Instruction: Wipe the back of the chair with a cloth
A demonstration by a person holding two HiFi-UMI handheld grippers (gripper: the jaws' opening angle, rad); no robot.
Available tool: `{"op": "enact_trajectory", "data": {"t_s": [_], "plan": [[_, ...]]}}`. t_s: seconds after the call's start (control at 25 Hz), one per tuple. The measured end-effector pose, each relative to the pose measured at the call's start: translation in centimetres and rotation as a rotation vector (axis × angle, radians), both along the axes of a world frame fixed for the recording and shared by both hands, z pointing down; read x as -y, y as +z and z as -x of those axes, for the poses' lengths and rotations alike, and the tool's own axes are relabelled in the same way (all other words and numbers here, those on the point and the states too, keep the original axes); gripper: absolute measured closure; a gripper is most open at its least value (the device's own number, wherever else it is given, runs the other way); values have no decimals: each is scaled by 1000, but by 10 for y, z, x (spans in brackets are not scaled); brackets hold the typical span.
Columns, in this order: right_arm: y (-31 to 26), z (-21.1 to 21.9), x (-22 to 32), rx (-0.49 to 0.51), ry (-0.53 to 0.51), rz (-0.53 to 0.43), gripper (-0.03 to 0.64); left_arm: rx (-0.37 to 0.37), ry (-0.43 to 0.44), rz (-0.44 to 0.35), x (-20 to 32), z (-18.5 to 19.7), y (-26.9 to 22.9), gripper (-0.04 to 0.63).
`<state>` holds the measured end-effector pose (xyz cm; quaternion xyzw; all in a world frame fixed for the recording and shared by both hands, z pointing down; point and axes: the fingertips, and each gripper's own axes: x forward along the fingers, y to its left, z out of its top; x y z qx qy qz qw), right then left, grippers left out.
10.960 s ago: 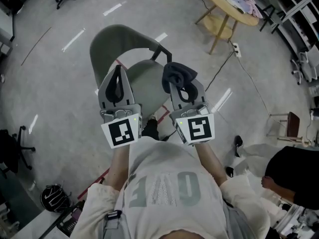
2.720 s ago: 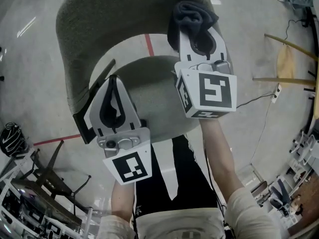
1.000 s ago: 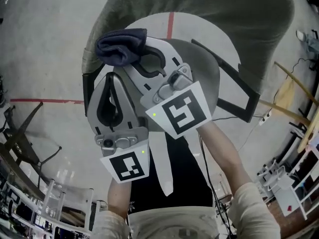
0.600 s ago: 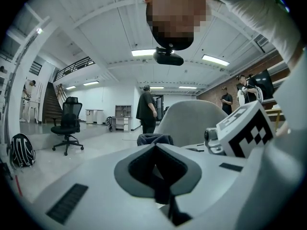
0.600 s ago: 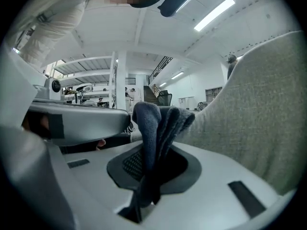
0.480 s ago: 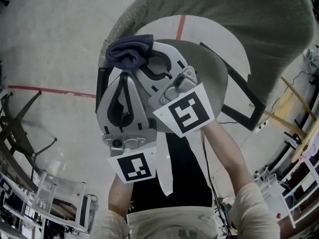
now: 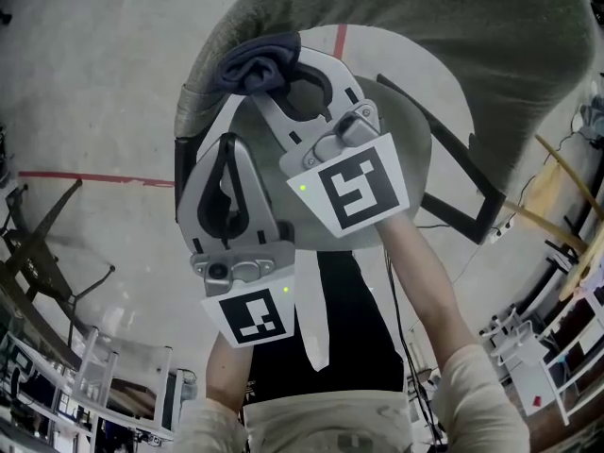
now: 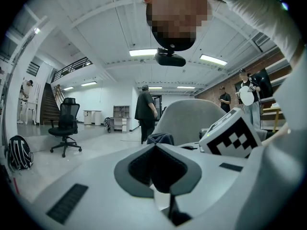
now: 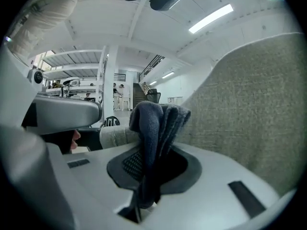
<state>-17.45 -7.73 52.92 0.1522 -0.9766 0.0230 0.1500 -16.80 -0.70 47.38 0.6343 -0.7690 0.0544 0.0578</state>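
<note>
1. The right tool (image 7: pixel 274 78) is pinched shut on a dark blue cloth (image 9: pixel 156 121). The folded cloth stands up in a bunch above the jaws.
2. The left tool (image 8: pixel 154 147) has its jaws pressed together with nothing between them. In the head view it sits below and to the left of the right tool, and the two bodies overlap.
3. Each tool carries a marker cube (image 7: pixel 354 189) at its rear end, nearest the person's forearms.
4. The cloth is at the left end of the grey-green chair back (image 7: pixel 453 26). In the right gripper view the fabric of the back fills the right side just beside the cloth. Contact between them cannot be confirmed.
5. The seat (image 7: pixel 411 149) lies under the right tool, with a black arm bracket (image 7: pixel 458 182) at its right.
6. The floor (image 7: pixel 85 83) is pale and carries a red line (image 7: pixel 94 177).
7. In the left gripper view, a black office chair (image 8: pixel 64 128) and a backpack (image 8: pixel 19 152) stand at the far left. A standing person (image 8: pixel 145 114) is visible well beyond the chair.
</note>
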Motion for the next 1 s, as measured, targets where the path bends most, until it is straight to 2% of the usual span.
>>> {"op": "enact_trajectory", "data": {"t_s": [0.6,1.0], "plan": [[11,-44,62,-24,315,9,563,6,96,-19,34,-18,-7,581],[20,-112,103,-24,670,48,561,22,261,-30,62,-45,-9,581]]}}
